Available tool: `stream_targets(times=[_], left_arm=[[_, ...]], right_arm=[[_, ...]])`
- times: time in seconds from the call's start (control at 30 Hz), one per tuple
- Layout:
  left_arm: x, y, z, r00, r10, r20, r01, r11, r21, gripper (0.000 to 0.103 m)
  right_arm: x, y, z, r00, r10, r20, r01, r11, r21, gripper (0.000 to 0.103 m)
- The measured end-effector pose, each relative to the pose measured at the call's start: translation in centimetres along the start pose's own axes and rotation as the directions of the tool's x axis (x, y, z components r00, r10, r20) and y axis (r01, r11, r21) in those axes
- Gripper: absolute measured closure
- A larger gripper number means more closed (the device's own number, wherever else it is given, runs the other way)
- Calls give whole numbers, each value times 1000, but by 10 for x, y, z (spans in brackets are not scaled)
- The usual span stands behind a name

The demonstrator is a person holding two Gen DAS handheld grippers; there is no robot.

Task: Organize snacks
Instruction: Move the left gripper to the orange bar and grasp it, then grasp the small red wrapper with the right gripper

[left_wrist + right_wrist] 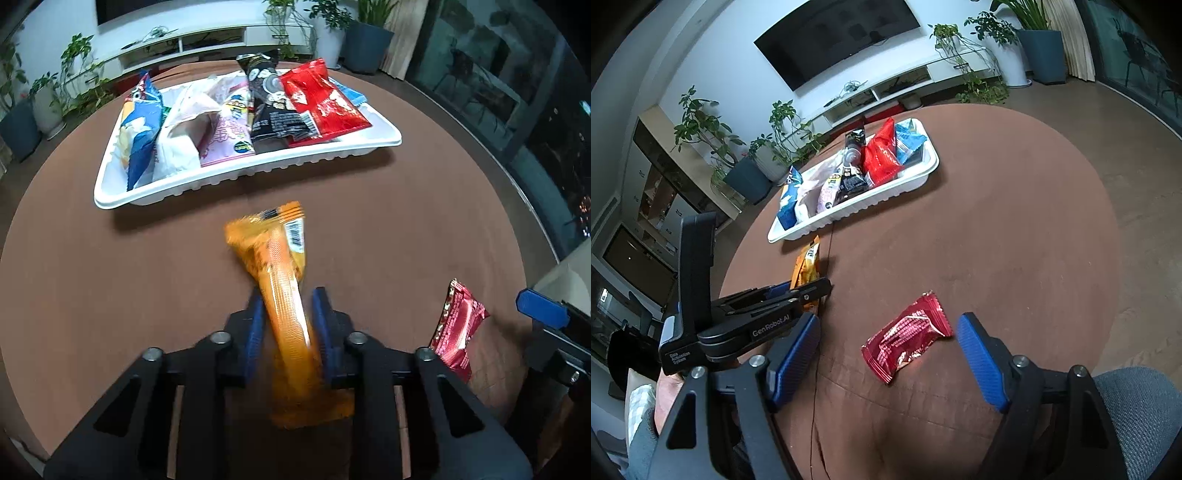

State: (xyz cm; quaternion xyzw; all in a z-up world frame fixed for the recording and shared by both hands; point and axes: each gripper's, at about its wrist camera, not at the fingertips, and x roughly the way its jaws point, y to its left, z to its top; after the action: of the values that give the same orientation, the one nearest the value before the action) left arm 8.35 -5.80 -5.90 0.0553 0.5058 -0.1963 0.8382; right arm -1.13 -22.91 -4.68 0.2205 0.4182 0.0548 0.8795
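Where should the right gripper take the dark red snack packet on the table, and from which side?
Grip the dark red packet across its narrow middle, coming from above. It lies flat and slanted, with its crimped ends far apart, and the open right gripper already hangs over it.

A dark television (838,37) hangs on the white wall above a low white media shelf (882,92). Potted plants (701,125) line the wall; a round brown surface (1015,229) fills the foreground.
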Motion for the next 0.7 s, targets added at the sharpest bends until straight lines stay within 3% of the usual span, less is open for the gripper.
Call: stream_targets(times=[0.47, 0.7], left_arm=[[-7, 2, -11, 999, -44, 6, 44, 999, 22, 88], [-26, 12, -25, 996, -84, 38, 85, 996, -9, 88]], right_arm=[[14, 3, -7, 996, -32, -78, 33, 999, 5, 27], [32, 8, -12, 989, -40, -146, 39, 999, -5, 37]])
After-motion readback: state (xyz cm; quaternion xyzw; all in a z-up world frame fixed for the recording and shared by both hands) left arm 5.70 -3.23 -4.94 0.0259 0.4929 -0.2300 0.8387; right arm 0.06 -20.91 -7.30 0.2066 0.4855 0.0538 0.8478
